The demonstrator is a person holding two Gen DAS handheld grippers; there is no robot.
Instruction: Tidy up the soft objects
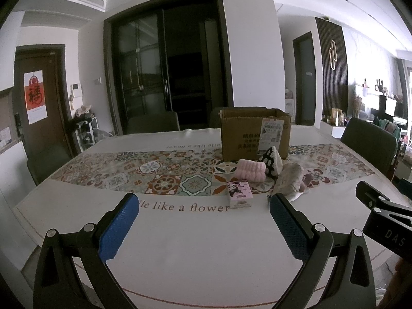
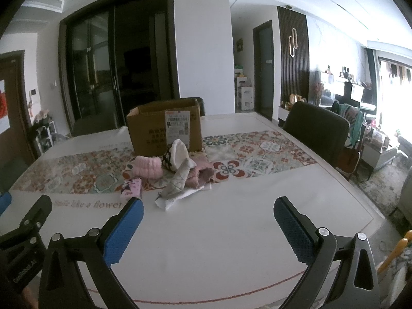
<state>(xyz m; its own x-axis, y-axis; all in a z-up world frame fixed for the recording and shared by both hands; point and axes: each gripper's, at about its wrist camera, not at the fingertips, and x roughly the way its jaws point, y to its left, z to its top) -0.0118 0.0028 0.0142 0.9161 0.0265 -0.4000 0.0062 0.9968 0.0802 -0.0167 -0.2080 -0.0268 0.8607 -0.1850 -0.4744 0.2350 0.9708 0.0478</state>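
Observation:
An open cardboard box (image 1: pixel 253 134) (image 2: pixel 164 128) stands on the patterned runner. In front of it lies a small heap of soft things: a pink fluffy roll (image 1: pixel 251 170) (image 2: pixel 148 167), a black-and-white patterned pouch (image 1: pixel 270 161) (image 2: pixel 175 154), a grey-white cloth (image 1: pixel 289 180) (image 2: pixel 180 182), a mauve cloth (image 2: pixel 200 175) and a small pink packet (image 1: pixel 239 193) (image 2: pixel 132 188). My left gripper (image 1: pixel 203 206) is open and empty above the near white cloth, short of the heap. My right gripper (image 2: pixel 208 211) is open and empty, also short of the heap.
The table (image 1: pixel 193 244) carries a white cloth with lettering. Dark chairs stand at the far side (image 1: pixel 153 123) and at the right (image 2: pixel 316 131). The right gripper's body shows at the right edge of the left wrist view (image 1: pixel 386 213).

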